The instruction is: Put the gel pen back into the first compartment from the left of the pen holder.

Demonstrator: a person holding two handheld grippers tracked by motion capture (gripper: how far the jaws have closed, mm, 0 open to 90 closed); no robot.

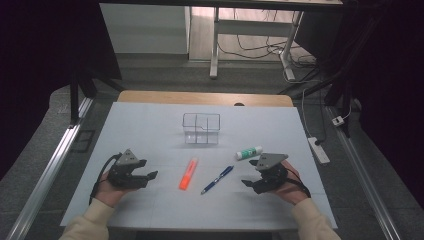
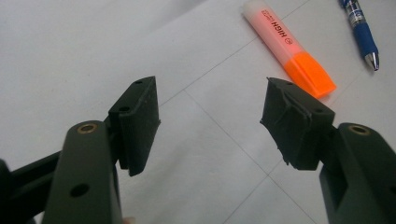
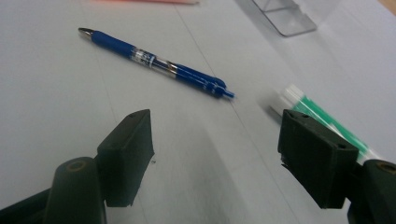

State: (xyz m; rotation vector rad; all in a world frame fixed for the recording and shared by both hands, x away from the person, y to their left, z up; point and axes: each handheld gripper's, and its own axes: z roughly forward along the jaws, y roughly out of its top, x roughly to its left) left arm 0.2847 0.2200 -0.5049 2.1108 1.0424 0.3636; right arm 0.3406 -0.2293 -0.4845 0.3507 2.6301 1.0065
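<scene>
An orange highlighter (image 1: pixel 188 174) (image 2: pixel 287 45) lies on the white table sheet (image 1: pixel 150 125), just right of my left gripper (image 1: pixel 149 176) (image 2: pixel 210 123), which stands open and empty. A blue pen (image 1: pixel 217 180) (image 3: pixel 159 63) (image 2: pixel 362 32) lies slanted between the two grippers. A white and green glue stick (image 1: pixel 248 152) (image 3: pixel 327 122) rests beyond my right gripper (image 1: pixel 248 179) (image 3: pixel 215 154), whose jaws are wide apart with nothing between them; its right jaw partly covers the glue stick in the right gripper view. A clear divided box (image 1: pixel 201 128) (image 3: pixel 285 14) stands farther back at centre.
The wooden table edge (image 1: pixel 205 98) runs behind the sheet. Beyond it stand desk legs (image 1: pixel 215 50) and floor cables; a power strip (image 1: pixel 318 150) lies on the floor at the right. Metal rails (image 1: pixel 45 175) flank the table.
</scene>
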